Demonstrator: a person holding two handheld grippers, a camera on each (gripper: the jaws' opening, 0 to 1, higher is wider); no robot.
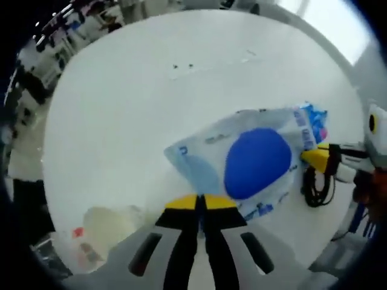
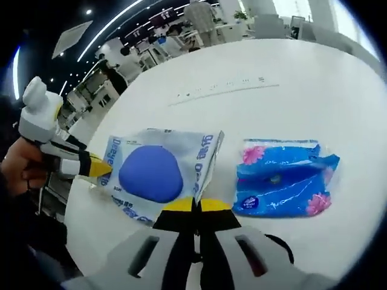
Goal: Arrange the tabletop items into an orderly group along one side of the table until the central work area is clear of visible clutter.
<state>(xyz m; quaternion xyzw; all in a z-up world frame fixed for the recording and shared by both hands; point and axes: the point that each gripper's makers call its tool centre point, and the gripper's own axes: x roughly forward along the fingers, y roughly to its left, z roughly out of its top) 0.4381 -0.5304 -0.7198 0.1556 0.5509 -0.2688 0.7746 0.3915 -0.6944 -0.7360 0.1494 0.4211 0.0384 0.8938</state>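
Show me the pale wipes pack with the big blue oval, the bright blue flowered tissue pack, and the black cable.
pale wipes pack with the big blue oval [image 2: 151, 173], right gripper view, on the oval
bright blue flowered tissue pack [image 2: 281, 178], right gripper view, mid-face
black cable [image 1: 314, 190], left gripper view, on the coil

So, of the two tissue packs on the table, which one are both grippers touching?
The pale pack with the big blue oval, left of the bright blue flowered pack. The right gripper and left gripper meet its edges.
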